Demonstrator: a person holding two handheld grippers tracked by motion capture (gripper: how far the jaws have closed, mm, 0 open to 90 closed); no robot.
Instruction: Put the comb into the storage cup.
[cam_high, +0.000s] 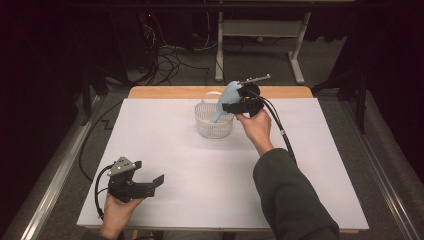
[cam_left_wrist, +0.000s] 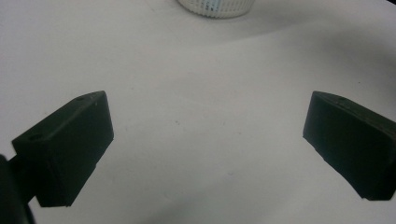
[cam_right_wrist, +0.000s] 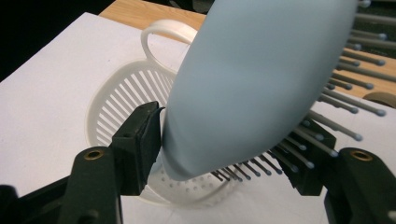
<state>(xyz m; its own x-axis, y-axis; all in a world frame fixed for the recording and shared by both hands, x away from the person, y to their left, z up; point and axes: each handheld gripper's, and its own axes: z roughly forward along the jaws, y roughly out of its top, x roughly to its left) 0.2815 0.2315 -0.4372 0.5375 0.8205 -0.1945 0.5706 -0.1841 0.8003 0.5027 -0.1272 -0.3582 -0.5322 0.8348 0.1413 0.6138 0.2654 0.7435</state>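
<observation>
A person sits at a table covered with a white sheet (cam_high: 200, 165), holding a black two-jaw gripper in each hand.

The right gripper (cam_high: 239, 106) is raised at the far side of the table, just above a small white slotted plastic basket (cam_high: 206, 124) with a looped handle. Between its jaws stands a light blue hairbrush (cam_high: 227, 97), head up, its handle angled down into the basket. In the right gripper view the hairbrush (cam_right_wrist: 261, 84) is seen from its smooth back, with grey ball-tipped bristles sticking out to the right. The left jaw rests against the brush's edge; the right jaw sits among the bristles. Whether the pads actually press on the brush cannot be told. The basket (cam_right_wrist: 116, 93) lies directly below.

The left gripper (cam_high: 152, 182) rests low near the table's front left corner, well apart from the basket. Its jaws are spread wide with only bare white sheet between them.
</observation>
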